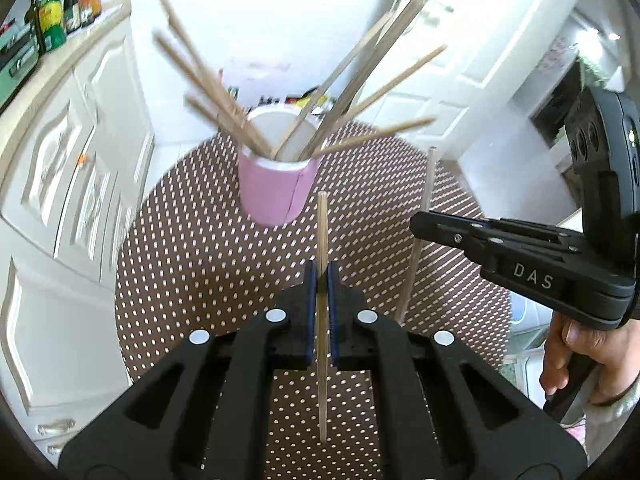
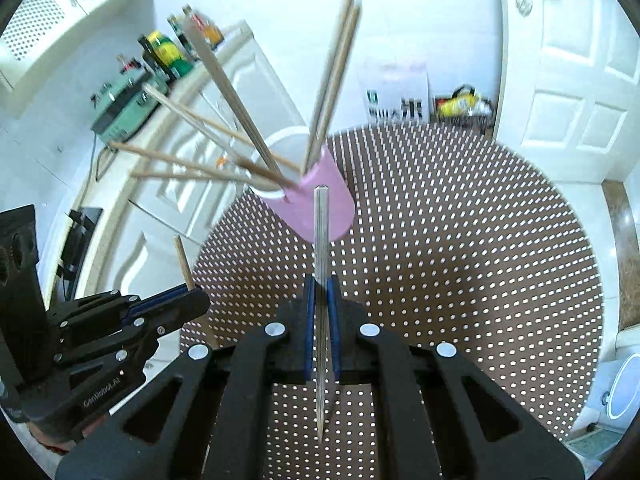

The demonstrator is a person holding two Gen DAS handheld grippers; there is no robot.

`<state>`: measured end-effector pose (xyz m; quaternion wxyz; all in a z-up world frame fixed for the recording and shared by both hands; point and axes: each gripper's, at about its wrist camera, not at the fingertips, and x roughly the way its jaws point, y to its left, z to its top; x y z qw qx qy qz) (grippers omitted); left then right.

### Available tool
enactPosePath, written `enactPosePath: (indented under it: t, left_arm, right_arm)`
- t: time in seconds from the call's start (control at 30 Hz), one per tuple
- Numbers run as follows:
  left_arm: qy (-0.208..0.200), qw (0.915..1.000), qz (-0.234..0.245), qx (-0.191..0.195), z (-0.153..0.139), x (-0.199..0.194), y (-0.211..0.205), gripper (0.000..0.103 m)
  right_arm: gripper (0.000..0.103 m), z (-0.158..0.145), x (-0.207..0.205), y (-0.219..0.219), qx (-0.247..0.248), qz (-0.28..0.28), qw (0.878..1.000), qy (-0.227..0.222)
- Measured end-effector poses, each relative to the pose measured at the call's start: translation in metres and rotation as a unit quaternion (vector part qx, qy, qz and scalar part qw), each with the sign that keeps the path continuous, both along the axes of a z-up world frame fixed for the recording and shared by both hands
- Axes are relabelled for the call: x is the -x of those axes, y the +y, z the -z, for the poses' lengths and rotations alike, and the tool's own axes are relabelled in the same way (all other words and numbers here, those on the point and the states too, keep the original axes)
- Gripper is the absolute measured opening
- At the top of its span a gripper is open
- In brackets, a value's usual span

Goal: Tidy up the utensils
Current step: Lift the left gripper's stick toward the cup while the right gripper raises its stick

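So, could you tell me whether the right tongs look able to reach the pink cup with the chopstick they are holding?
Probably yes. The right tongs are shut on a metal chopstick, and the pink cup stands just ahead on the dotted table with nothing between. The fanned wooden chopsticks crowd its mouth, though.

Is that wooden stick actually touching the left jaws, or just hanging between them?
Touching. In the left wrist view, the left gripper's blue-padded jaws press against both sides of the wooden chopstick, with no gap visible.
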<state>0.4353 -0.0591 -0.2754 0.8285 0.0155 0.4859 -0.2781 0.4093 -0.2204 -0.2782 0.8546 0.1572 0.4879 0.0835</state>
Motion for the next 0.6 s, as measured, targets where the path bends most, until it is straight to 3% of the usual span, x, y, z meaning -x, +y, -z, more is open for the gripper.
enactPosePath:
  t: [0.33, 0.6]
  left_arm:
    - [-0.059, 0.9975, 0.024, 0.032, -0.052, 0.015, 0.000, 0.006]
    - [-0.090, 0.9945, 0.023, 0.048, -0.076, 0.014, 0.005, 0.006]
  right_arm:
    - [0.005, -0.048, 0.024, -0.008, 0.018, 0.008, 0.998, -0.060]
    - [0.005, -0.077, 0.033, -0.010, 0.040, 0.000, 0.995, -0.095]
